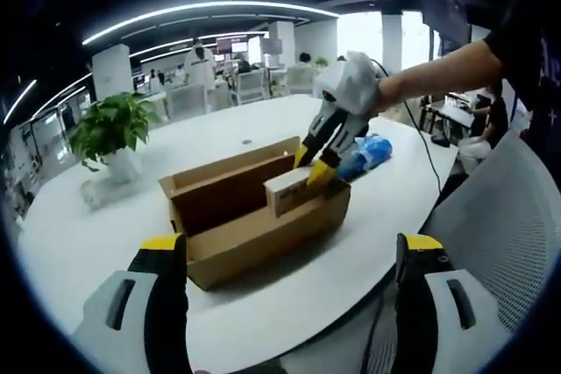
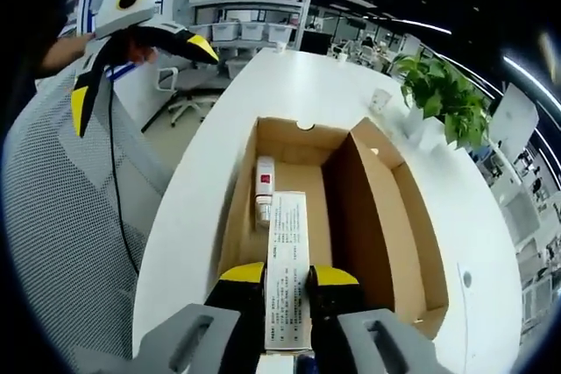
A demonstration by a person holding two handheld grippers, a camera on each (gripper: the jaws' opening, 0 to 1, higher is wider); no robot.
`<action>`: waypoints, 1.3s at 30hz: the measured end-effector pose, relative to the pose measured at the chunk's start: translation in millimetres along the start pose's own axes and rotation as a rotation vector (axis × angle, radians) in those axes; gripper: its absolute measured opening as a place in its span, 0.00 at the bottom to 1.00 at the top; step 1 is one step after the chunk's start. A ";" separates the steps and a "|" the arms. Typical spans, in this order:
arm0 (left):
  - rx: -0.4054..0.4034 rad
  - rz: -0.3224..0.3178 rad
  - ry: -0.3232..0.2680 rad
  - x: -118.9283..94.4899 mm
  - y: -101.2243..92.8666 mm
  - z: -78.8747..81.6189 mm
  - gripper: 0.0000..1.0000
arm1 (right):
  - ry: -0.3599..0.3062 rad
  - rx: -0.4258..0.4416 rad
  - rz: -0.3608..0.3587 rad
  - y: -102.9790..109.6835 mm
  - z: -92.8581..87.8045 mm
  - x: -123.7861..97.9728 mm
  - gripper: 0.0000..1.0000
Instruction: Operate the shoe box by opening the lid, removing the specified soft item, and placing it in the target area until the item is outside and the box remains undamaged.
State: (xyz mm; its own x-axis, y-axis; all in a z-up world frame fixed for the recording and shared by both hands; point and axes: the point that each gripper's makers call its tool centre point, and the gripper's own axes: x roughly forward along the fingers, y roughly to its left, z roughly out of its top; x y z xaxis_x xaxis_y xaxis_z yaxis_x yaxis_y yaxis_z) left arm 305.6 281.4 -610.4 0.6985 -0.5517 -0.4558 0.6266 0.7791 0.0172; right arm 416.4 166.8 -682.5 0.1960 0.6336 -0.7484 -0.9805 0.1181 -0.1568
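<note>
While the right claw [image 2: 287,297] pinched the white carton [image 2: 287,269] in the open box [image 2: 386,208], lifting straight seemed wise, left claw [image 1: 289,256] spread.

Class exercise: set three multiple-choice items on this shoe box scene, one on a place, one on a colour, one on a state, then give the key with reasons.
1. Where is the potted plant?
A. on the white table
B. inside the shoe box
C. on the floor

2. What colour are the tips of the left gripper?
A. red
B. yellow
C. green

3. What is the right gripper doing?
A. hanging open above the table
B. holding the plant
C. shut on a white carton

Key: 1 A, the plant stands on the tabletop beyond the box. 2 B, both jaws end in yellow. 3 C, its jaws clamp the carton over the open box.
</note>
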 end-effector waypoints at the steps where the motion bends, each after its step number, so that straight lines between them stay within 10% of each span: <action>1: -0.009 -0.003 -0.009 -0.1 -0.2 1.5 0.99 | -0.001 -0.001 -0.003 -1.0 0.4 -1.9 0.14; 16: -0.012 0.005 -0.025 -1.5 0.1 4.5 0.97 | -0.034 -0.020 -0.041 -16.4 12.7 -34.7 0.14; 39: -0.009 0.007 -0.021 -0.5 -1.7 5.1 0.97 | 0.000 0.000 -0.100 -48.5 -39.7 -100.0 0.14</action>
State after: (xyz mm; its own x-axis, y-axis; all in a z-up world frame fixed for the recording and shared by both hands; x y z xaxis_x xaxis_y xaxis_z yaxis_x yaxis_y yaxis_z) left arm 306.0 278.8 -605.6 0.7097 -0.5524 -0.4372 0.6187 0.7856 0.0117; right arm 444.8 67.4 -625.6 0.2927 0.6187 -0.7291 -0.9561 0.1809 -0.2303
